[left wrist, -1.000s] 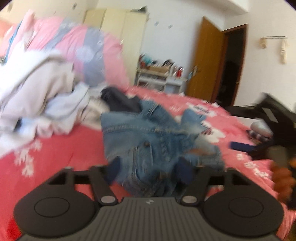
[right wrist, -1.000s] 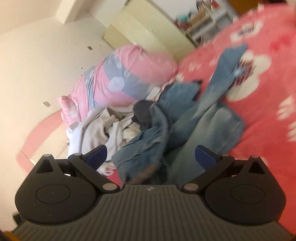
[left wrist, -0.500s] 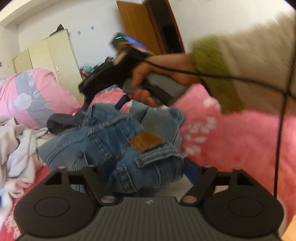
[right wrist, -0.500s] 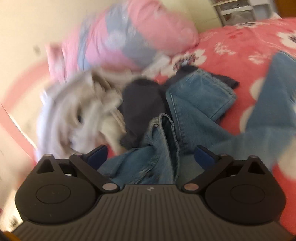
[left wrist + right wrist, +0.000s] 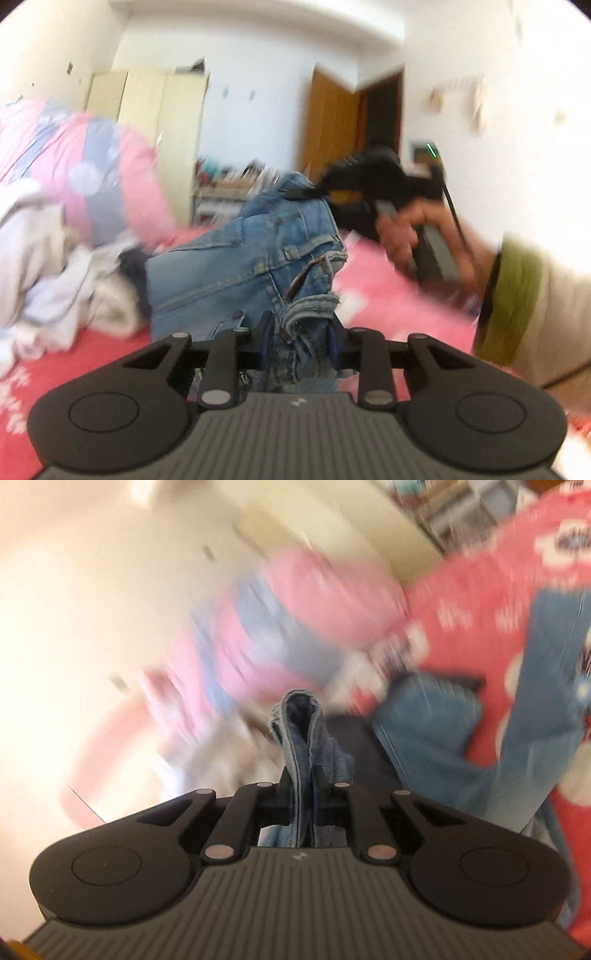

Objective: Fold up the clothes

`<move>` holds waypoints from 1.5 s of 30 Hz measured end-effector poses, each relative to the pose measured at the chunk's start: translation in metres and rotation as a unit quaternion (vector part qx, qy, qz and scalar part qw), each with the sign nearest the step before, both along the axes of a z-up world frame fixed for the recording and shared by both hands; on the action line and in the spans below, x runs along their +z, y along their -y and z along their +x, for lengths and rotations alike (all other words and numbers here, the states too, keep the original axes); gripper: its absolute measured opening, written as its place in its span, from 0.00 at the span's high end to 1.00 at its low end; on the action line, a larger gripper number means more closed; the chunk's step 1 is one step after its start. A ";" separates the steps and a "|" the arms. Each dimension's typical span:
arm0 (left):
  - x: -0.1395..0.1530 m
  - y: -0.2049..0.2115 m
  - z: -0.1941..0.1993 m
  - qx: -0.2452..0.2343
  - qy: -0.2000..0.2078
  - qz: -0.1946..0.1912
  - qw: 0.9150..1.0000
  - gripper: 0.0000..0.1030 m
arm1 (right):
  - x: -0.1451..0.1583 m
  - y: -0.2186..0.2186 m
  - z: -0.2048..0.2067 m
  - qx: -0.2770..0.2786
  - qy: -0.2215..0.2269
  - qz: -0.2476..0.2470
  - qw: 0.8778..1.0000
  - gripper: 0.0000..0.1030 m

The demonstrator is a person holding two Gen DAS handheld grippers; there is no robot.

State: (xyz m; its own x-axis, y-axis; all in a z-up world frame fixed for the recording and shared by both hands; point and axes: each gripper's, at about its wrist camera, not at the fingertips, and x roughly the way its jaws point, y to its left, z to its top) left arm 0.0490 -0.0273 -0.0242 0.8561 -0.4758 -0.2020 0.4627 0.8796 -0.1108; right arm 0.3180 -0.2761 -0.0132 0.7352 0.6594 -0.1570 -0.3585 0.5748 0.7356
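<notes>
White walls, a cream wardrobe [image 5: 147, 122] and an open brown door [image 5: 328, 125] stand behind a bed [image 5: 92, 362] covered in a red sheet with white flowers. Both views are blurred by motion.

At the far left of the bed, a rolled pink and grey quilt [image 5: 85, 162] rests above a heap of pale clothes [image 5: 48, 273].

Blue jeans [image 5: 251, 258] are lifted over the middle of the bed, held at two points along the waistband. In the left wrist view, the left gripper [image 5: 300, 332] has a bunched fold of waistband between its jaws, which are closing on the denim. Farther off and to the right, the right gripper [image 5: 317, 190] pinches the other end of the waistband; a hand [image 5: 417, 236] with a green cuff and cream sleeve [image 5: 546, 302] grips its handle.

In the right wrist view, the right gripper [image 5: 303, 771] has its jaws together, clamped on a thin upright fold of the jeans [image 5: 303, 738]. One trouser leg trails across the red sheet on the right.
</notes>
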 end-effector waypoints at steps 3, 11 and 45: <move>0.030 0.007 -0.020 -0.047 0.035 -0.065 0.996 0.74 | 0.059 0.038 -0.060 -0.045 0.080 0.042 0.995 0.93; 0.077 0.041 -0.063 -0.191 0.110 -0.195 0.956 0.79 | 0.222 0.090 -0.242 -0.137 0.292 -0.027 0.946 0.93; -0.124 -0.283 -0.027 0.299 -0.148 -0.289 0.897 0.55 | -0.021 -0.318 0.052 0.209 -0.067 -0.251 0.943 0.52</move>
